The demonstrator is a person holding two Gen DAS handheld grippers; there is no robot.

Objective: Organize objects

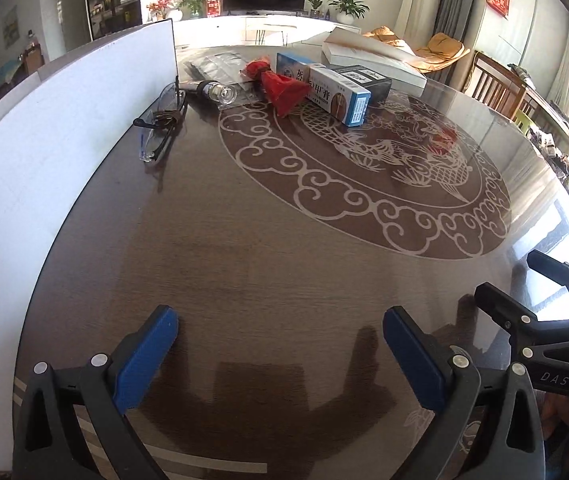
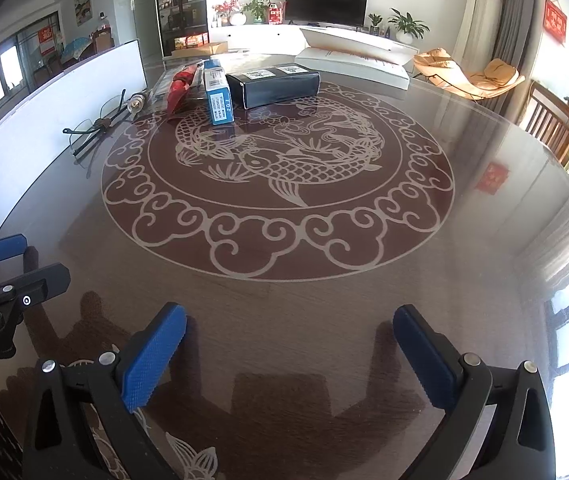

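Objects lie at the far side of a round dark table: glasses by the white board, a small glass bottle, a red pouch, a blue-white medicine box, a black box. They also show in the right wrist view: glasses, red pouch, medicine box, black box. My left gripper is open and empty over the near table. My right gripper is open and empty, beside it.
A white board stands along the table's left edge. A flat white box lies at the far edge. The right gripper shows at the right of the left wrist view. Wooden chairs stand at the right.
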